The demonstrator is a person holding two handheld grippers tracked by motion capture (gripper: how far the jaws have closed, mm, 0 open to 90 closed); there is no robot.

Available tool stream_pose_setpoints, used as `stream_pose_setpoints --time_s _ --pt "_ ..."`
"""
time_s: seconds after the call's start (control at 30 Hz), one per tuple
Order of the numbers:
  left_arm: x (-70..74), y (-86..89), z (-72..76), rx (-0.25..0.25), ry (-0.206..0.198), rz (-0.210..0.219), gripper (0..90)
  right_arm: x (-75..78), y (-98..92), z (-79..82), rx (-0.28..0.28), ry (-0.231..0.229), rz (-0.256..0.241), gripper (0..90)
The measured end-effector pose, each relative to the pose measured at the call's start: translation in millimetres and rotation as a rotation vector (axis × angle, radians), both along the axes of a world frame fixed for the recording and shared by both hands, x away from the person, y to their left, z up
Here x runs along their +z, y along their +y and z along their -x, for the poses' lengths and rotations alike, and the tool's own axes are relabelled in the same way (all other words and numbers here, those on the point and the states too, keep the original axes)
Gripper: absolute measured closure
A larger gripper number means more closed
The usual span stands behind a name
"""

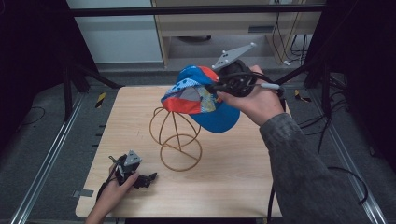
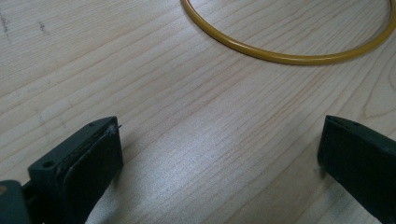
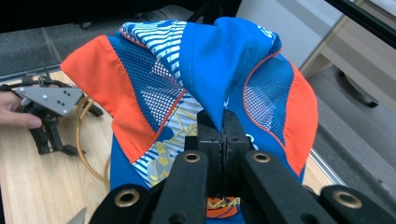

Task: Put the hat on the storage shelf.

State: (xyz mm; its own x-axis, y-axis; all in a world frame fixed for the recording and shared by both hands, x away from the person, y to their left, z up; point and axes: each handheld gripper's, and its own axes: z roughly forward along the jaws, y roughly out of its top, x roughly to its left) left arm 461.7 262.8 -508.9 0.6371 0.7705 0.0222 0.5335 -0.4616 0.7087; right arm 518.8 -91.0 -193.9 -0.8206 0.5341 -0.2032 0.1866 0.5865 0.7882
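Right tool (image 3: 219, 121) clamped on cap (image 1: 201, 95), held above wire stand (image 1: 176, 135); left tool (image 2: 219, 154) wide open, empty.

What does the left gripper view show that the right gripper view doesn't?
Left gripper view alone: its own jaws spread wide and empty, low over the table, with the stand's base ring up close. Right gripper view alone: the cap, its fabric pinched between the closed jaws, and the left gripper with the hand holding it farther off. Both share the wooden table and part of the yellow wire stand.
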Motion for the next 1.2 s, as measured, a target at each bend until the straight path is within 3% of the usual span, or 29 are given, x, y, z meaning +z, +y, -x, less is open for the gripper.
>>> stream_pose_setpoints --time_s 0.27,0.7,1.2 --pt "-0.1 -0.1 0.0 0.002 -0.001 0.002 0.0 1.1 32.7 -7.2 0.036 0.009 0.039 89.6" --pt "-0.1 -0.4 -0.3 0.000 -0.001 0.003 0.0 3.0 60.4 -10.5 0.069 0.003 0.072 89.6" --pt "-0.1 -0.5 -0.3 -0.001 -0.001 0.002 0.0 -7.9 88.8 -16.3 0.098 0.026 0.098 89.4"
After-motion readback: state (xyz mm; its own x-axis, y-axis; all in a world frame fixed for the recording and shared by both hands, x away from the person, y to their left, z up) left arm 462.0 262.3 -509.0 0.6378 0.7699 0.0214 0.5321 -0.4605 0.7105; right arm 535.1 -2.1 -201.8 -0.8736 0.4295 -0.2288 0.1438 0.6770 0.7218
